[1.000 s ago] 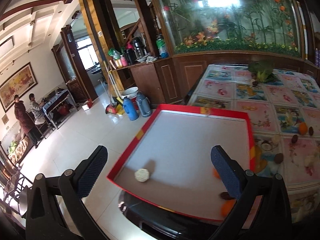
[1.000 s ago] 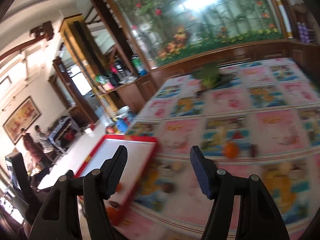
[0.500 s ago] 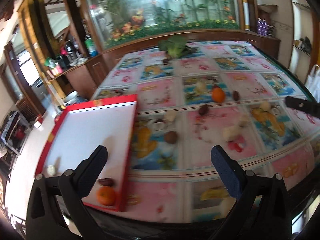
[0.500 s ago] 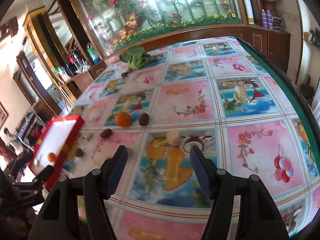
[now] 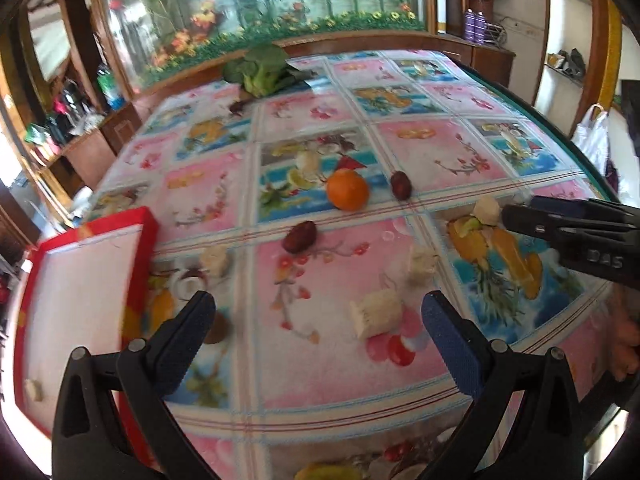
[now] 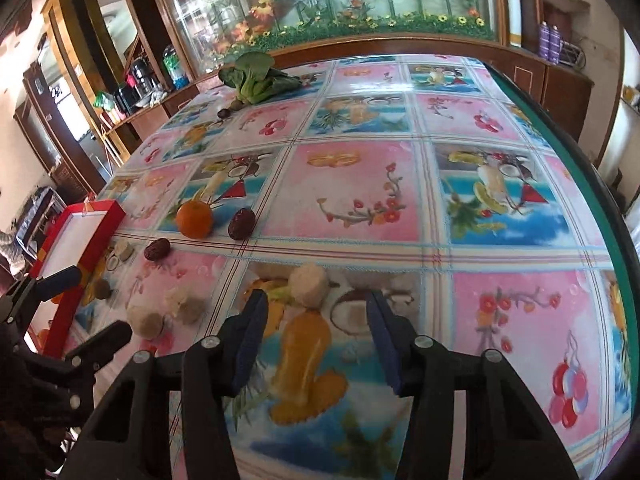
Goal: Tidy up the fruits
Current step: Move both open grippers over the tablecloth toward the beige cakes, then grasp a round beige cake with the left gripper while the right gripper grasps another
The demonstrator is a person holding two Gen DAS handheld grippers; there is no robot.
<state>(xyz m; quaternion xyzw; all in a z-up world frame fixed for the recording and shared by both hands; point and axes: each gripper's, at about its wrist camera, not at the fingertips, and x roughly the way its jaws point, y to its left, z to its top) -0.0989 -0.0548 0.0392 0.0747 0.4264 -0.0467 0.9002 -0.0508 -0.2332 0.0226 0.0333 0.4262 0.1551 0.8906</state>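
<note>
Left gripper (image 5: pixel 318 322): jaws spread wide, holding nothing and touching nothing; it hangs over the near part of the table, with a pale cut fruit piece (image 5: pixel 376 313) lying on the cloth between its fingers as seen from the left wrist.
Right gripper (image 6: pixel 316 334): jaws apart, empty; a round pale fruit chunk (image 6: pixel 308 289) sits just ahead of the fingertips, in line with the gap, not gripped.
Orange (image 5: pixel 347 189): on the tablecloth, mid-table, clear of both grippers.
Dark dates: one (image 5: pixel 400 185) just right of the orange, another (image 5: pixel 299 236) nearer and to its left; both loose on the cloth.
Other pale pieces: one (image 5: pixel 422 259) near the first cut piece, one (image 5: pixel 215 260) close to the tray's corner.
Red tray (image 5: pixel 140 268): at the table's left edge, white inside; a small pale piece (image 5: pixel 34 390) lies in it near the front.
Leafy greens (image 6: pixel 256 76): at the far end of the table.
Tablecloth (image 6: pixel 360 184): glossy fruit-print squares, covers the whole top.
</note>
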